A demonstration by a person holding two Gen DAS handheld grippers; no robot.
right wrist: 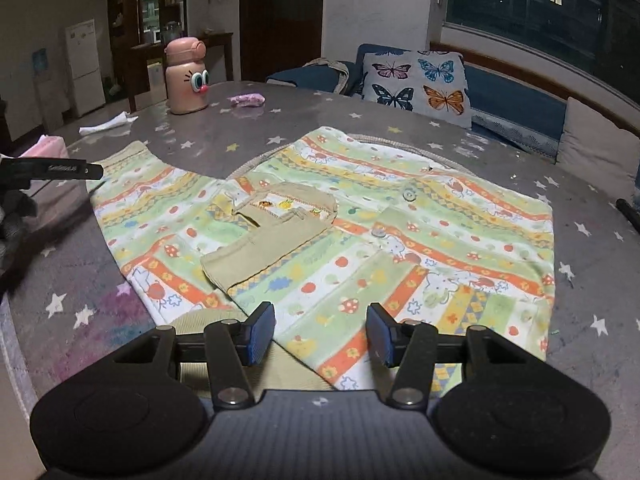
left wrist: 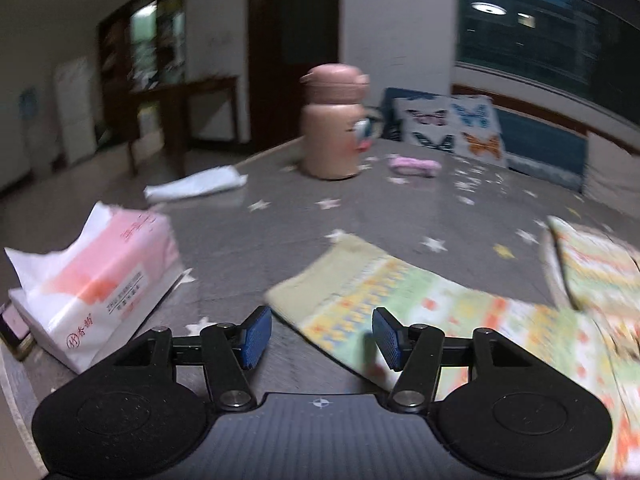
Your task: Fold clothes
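Lying flat across the near half of the star-patterned table (right wrist: 248, 136), the patterned shirt (right wrist: 400, 240) has one sleeve (left wrist: 360, 280) stretched toward the left edge. The left gripper (left wrist: 322, 338) hovers released over that sleeve's cuff. The right gripper (right wrist: 321, 334), also released, hangs above the near hem. A pink bottle (right wrist: 186, 76) stands at the far left corner.

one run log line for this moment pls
phase: pre-grasp | left gripper: open, over sleeve | right gripper: open, at shirt hem | nothing held
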